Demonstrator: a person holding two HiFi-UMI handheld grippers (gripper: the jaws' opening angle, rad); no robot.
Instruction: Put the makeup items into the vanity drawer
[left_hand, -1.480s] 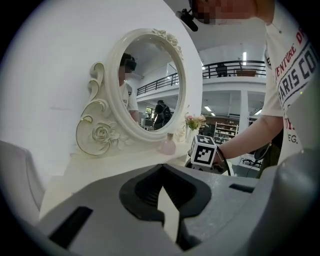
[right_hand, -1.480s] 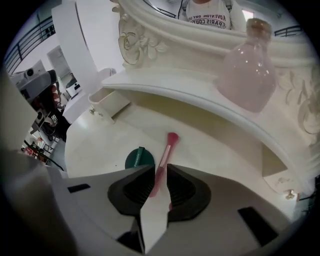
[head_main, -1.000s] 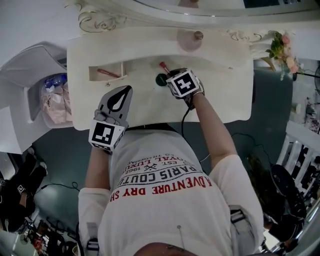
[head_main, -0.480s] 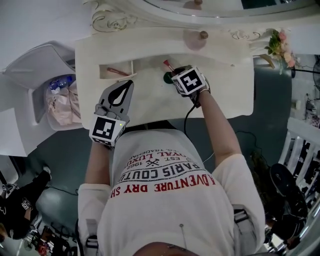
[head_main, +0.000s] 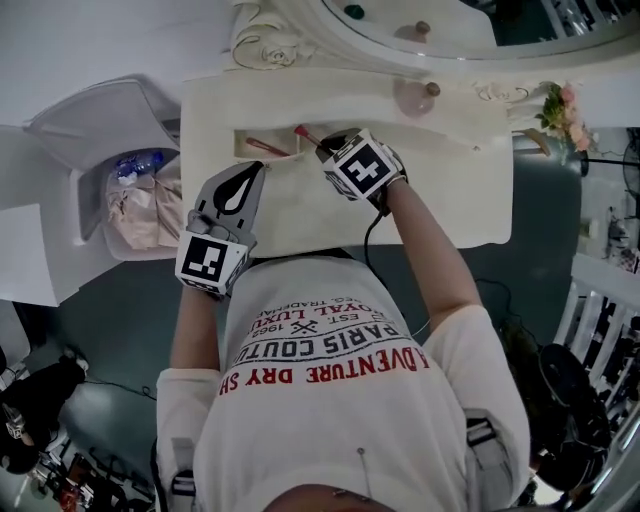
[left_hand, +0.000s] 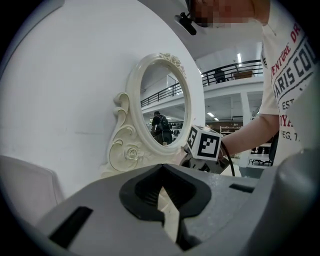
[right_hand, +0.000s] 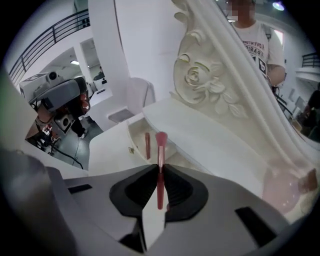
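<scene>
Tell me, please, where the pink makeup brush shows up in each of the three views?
Head view: upper centre, the makeup brush pokes out of the right claw toward the open drawer.
Left gripper view: not in it.
Right gripper view: centre, pinched between the right claw's jaws, bristles up.
Shared landmark: the carved mirror frame.

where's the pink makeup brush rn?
Right gripper view, centre: the pink makeup brush is clamped in the right gripper, bristles pointing toward the open drawer, where another pink stick lies.
</scene>
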